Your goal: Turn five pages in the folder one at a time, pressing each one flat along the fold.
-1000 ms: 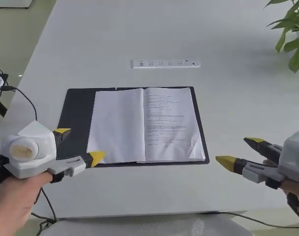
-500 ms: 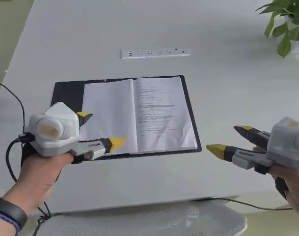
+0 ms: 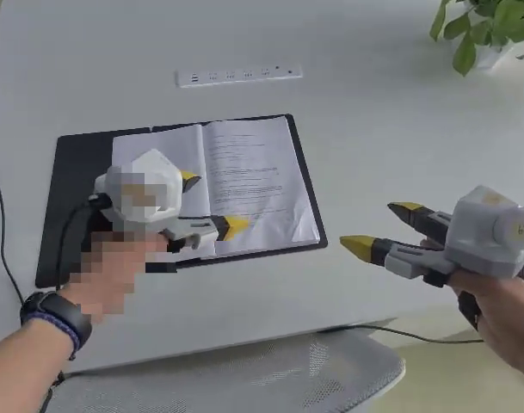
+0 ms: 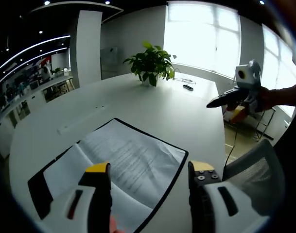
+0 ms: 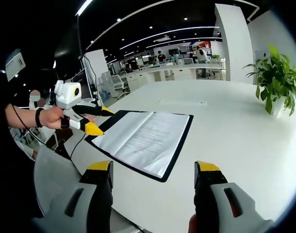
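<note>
The folder [image 3: 81, 172] lies open and flat on the table [image 3: 373, 112] in front of me. It holds a sheaf of paper: a blank-backed sheet [image 3: 158, 142] on the left side, and a printed page [image 3: 253, 181] face up on the right. I judge that at least one page has gone over (how many of the five, I cannot tell). No sheet is lifted or pinched, so the next turn and its pressing along the fold are not yet begun. My left claw [image 3: 212, 204] hovers over the near edge of the pages, jaws wide apart, gripping nothing. My right claw [image 3: 380, 226] hangs well clear of the folder on its right, just as wide and just as empty. Beyond the folder lies a power strip [image 3: 238, 76].
</note>
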{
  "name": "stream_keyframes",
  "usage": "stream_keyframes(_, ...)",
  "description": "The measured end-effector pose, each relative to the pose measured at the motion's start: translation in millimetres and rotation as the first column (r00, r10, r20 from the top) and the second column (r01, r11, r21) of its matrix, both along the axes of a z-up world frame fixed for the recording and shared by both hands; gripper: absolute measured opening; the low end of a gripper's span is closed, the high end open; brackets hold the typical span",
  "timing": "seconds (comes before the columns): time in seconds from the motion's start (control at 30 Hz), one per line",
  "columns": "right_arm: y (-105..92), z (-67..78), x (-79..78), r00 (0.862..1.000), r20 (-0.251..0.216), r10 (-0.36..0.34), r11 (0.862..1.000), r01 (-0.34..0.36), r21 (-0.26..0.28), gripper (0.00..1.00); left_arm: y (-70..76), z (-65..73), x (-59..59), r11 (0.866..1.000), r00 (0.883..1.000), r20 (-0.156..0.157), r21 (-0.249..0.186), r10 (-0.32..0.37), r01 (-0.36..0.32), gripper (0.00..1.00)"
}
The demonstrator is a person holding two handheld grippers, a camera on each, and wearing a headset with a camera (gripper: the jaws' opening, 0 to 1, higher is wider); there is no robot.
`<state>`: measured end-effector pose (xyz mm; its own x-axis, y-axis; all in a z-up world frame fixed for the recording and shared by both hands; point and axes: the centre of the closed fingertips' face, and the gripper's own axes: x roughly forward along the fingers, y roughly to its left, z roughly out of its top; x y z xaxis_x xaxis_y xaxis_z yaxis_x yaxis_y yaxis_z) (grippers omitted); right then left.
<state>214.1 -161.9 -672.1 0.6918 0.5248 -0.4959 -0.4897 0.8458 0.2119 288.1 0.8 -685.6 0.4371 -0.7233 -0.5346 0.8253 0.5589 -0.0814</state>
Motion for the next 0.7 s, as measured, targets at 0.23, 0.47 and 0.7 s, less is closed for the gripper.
stream_keyframes(0.23,-11.8,5.3,-3.8,1.000,0.008,-0.021,1.000,0.021,0.004,0.66,-39.4,-22.3,0.0,0.999,0.998,-0.030,0.006,-0.053,0.054,0.63)
stream_keyframes(0.47,-21.1,7.8,-4.8,0.999,0.013,-0.035,0.999,0.035,0.007,0.66,-71.3,-47.2,3.0,0.998,0.996,-0.054,0.014,-0.066,0.067,0.60)
stream_keyframes(0.7,-25.0,8.9,-6.4,0.999,0.014,-0.043,0.999,0.043,0.010,0.66,-97.6,-72.1,3.2,0.996,0.994,-0.070,0.033,-0.081,0.084,0.58)
